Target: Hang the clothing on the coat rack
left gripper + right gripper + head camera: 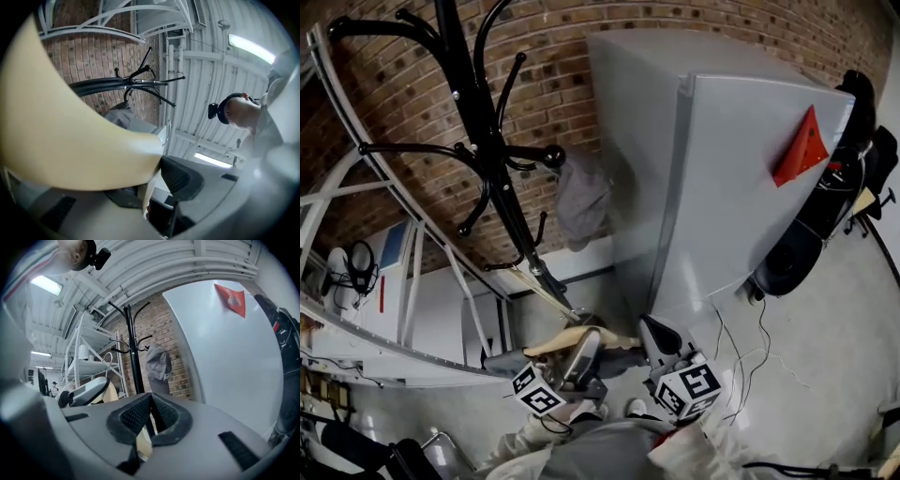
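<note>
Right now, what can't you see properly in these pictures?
- The cream thing: in the left gripper view it is so close that it fills the picture, so its whole shape is lost.
- Foot of the rack: in the head view it is hidden behind the cream thing.
- Top of the rack: cut off by the head view's top edge.
- Print on the grey garment: too small to read in the right gripper view.

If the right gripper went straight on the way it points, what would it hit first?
Most likely the coat rack's black pole, or the grey cap hanging just right of it; depth is unclear from this view.
</note>
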`<action>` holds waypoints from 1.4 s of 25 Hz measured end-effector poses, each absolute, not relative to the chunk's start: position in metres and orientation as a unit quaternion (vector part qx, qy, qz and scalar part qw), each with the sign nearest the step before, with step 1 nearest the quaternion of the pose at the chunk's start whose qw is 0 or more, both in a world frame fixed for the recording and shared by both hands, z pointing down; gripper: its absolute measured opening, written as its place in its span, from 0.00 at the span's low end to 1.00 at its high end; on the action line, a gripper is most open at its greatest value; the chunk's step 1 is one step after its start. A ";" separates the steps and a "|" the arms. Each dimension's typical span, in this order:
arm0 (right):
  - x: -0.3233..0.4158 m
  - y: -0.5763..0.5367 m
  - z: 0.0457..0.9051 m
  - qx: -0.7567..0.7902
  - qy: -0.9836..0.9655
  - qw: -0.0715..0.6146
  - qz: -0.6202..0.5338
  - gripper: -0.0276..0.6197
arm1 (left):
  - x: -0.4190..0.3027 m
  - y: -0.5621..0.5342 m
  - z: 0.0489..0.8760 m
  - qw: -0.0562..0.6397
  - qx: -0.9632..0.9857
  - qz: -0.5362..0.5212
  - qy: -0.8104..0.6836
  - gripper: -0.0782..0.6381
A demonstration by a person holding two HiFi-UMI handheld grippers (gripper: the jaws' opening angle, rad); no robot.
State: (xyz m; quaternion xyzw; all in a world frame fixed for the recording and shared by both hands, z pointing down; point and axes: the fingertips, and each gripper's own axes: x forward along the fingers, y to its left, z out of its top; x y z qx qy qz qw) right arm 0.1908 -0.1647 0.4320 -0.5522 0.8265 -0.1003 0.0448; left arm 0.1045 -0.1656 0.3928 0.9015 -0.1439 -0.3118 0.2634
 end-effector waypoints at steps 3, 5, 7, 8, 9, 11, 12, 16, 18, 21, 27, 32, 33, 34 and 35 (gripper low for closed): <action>0.180 -0.167 0.435 -0.526 0.843 0.042 -0.104 0.08 | 0.093 -0.163 0.396 0.257 0.896 -0.317 -0.173 0.28; 0.173 -0.169 0.437 -0.509 0.853 0.041 -0.106 0.08 | 0.087 -0.161 0.398 0.251 0.893 -0.320 -0.192 0.28; 0.168 -0.171 0.439 -0.495 0.861 0.041 -0.107 0.08 | 0.081 -0.159 0.400 0.245 0.890 -0.323 -0.207 0.28; 0.164 -0.171 0.439 -0.488 0.865 0.039 -0.107 0.08 | 0.078 -0.158 0.401 0.242 0.889 -0.324 -0.214 0.28; 0.160 -0.171 0.438 -0.481 0.870 0.037 -0.107 0.08 | 0.075 -0.157 0.401 0.239 0.888 -0.325 -0.222 0.28; 0.152 -0.172 0.436 -0.467 0.877 0.036 -0.104 0.08 | 0.068 -0.154 0.401 0.232 0.885 -0.327 -0.235 0.28; 0.148 -0.172 0.435 -0.461 0.881 0.036 -0.102 0.08 | 0.064 -0.153 0.399 0.229 0.884 -0.329 -0.241 0.28; 0.130 -0.174 0.428 -0.435 0.895 0.035 -0.095 0.08 | 0.046 -0.150 0.394 0.212 0.877 -0.339 -0.267 0.28; 0.120 -0.177 0.427 -0.421 0.902 0.035 -0.093 0.08 | 0.036 -0.149 0.392 0.205 0.872 -0.345 -0.280 0.28; 0.103 -0.181 0.423 -0.407 0.908 0.036 -0.089 0.08 | 0.023 -0.149 0.388 0.202 0.868 -0.350 -0.288 0.28; 0.075 -0.190 0.412 -0.393 0.916 0.036 -0.076 0.08 | 0.000 -0.158 0.384 0.198 0.864 -0.358 -0.293 0.28; 0.060 -0.203 0.402 -0.406 0.911 0.043 -0.066 0.08 | -0.015 -0.168 0.379 0.203 0.868 -0.358 -0.278 0.28; 0.056 -0.206 0.400 -0.409 0.909 0.044 -0.064 0.08 | -0.019 -0.170 0.379 0.205 0.868 -0.359 -0.275 0.28; 0.053 -0.208 0.399 -0.412 0.908 0.045 -0.063 0.08 | -0.023 -0.172 0.378 0.206 0.869 -0.359 -0.272 0.28; 0.050 -0.210 0.398 -0.415 0.907 0.045 -0.061 0.08 | -0.026 -0.175 0.377 0.206 0.870 -0.359 -0.268 0.28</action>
